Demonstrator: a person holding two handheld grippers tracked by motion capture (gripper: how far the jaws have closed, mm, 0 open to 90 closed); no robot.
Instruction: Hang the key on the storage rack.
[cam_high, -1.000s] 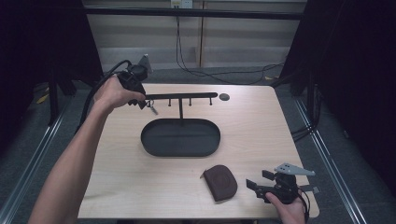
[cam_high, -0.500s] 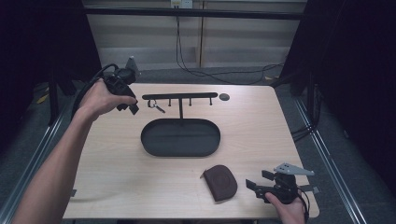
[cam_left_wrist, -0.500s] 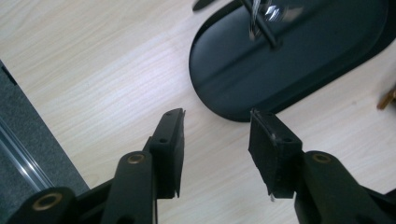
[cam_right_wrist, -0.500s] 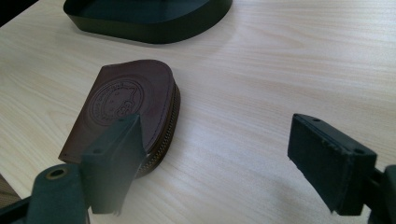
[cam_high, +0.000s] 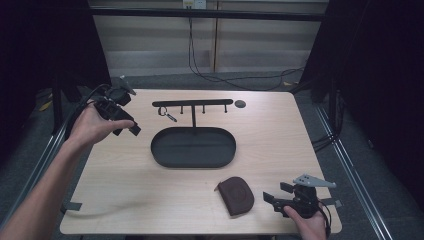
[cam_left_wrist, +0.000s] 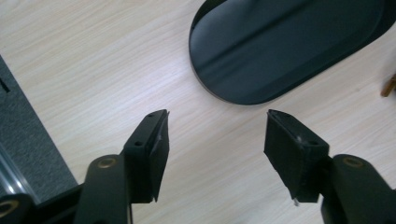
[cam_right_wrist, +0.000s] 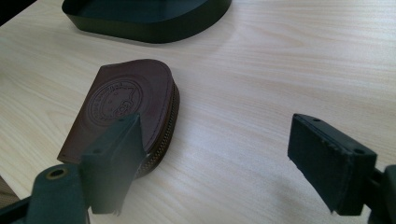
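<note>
**Key ring hung; pouch is next**

The left hand-held gripper, its jaws just opening and empty, is beside the hanger rack, where the key ring hangs. The right hand-held gripper, released, should centre on the brown zip pouch at its left jaw.

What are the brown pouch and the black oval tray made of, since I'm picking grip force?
The brown pouch looks like leather, matte, with an embossed round seal, stitched edge and a metal zipper; it could be imitation. The black oval tray appears to be painted or coated metal: a thin rigid rim and a soft satin sheen, though hard plastic can't be ruled out.
</note>
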